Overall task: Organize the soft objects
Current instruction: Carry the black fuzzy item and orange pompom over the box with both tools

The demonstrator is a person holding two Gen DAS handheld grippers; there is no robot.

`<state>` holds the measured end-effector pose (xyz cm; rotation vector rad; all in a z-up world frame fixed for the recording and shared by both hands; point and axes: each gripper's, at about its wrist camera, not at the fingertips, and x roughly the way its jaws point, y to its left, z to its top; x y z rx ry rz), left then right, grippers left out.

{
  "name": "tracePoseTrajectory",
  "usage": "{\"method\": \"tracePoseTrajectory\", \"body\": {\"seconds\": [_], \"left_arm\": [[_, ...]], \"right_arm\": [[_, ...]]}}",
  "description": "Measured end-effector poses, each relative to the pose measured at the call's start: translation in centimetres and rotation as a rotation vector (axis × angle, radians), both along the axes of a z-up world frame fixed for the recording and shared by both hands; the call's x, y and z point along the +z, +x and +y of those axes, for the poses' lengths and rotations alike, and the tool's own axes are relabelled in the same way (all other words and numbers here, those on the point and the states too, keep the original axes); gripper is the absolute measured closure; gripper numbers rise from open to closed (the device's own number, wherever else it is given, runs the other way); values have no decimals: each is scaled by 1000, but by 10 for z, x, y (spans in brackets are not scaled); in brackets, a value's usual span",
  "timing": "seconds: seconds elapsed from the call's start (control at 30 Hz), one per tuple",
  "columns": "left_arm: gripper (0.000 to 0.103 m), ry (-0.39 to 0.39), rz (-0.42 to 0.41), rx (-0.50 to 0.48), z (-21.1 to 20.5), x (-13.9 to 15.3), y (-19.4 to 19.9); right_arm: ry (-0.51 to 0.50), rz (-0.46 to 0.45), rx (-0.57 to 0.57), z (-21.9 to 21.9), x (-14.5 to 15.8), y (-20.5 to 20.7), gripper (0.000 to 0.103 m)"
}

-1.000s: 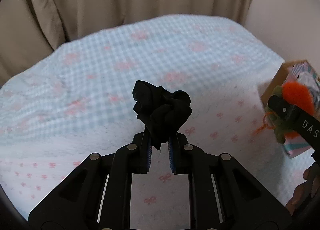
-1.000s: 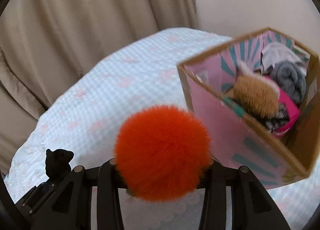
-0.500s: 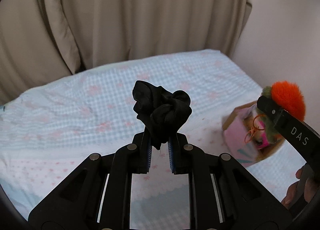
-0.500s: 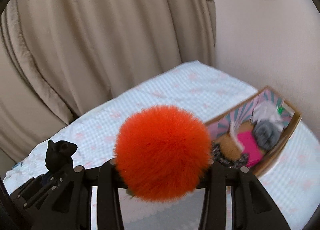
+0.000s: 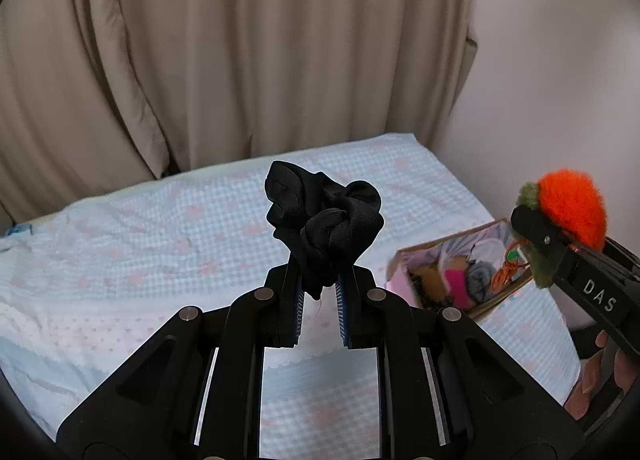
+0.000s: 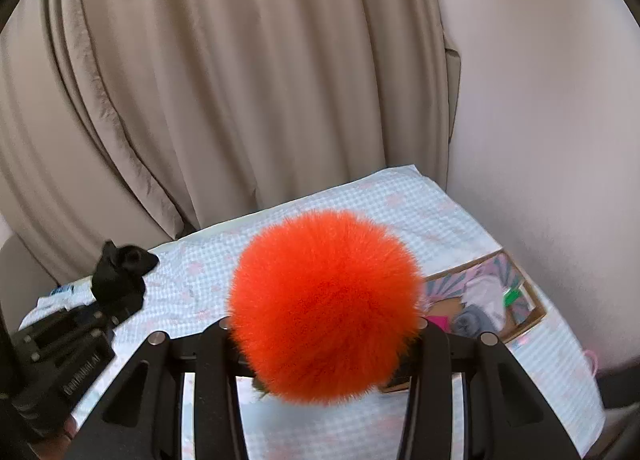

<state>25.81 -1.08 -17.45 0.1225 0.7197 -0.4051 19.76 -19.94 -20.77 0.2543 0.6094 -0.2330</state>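
Note:
My left gripper (image 5: 319,280) is shut on a black fabric scrunchie (image 5: 324,216), held high above the bed. The same scrunchie (image 6: 120,272) and left gripper (image 6: 108,312) show at the left of the right wrist view. My right gripper (image 6: 324,340) is shut on a fluffy orange pom-pom (image 6: 324,304) with a green fuzzy part underneath. In the left wrist view that pom-pom (image 5: 570,204) sits at the right edge, above a cardboard box (image 5: 416,256). The box (image 6: 532,300) lies far below on the bed, holding grey, white, pink and tan soft items.
The bed (image 5: 160,228) has a light blue checked cover with pink bows. Beige curtains (image 5: 240,60) hang behind it and a pale wall (image 6: 540,100) stands at the right. A person's fingers (image 5: 592,380) show at the lower right.
Both grippers have risen well above the bed with their objects still held. The bed and the box look smaller and lower, and more curtain fills the views.

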Motion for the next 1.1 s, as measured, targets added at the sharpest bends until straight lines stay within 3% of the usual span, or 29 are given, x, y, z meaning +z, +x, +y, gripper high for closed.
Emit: {"method": "tracePoseTrajectory", "body": {"seconds": [0.23,0.47,0.6,0.8,1.1], "left_arm": [[91,14,-17,83,-60,22,-42],[91,4,29,154,-139,3,-57],[91,-7,98,160,-179,-20,-54],[91,20,229,133,-234,-78,-35],[91,85,415,69,-296,-167,5]], "right_arm": [[-8,22,114,-64,8,-22,64],[-14,64,204,-139,18,-32,64],[-21,102,219,-183,3,-26,64],[4,183,229,-236,-36,-8,64],[74,319,300,-268,-111,49,64]]}}
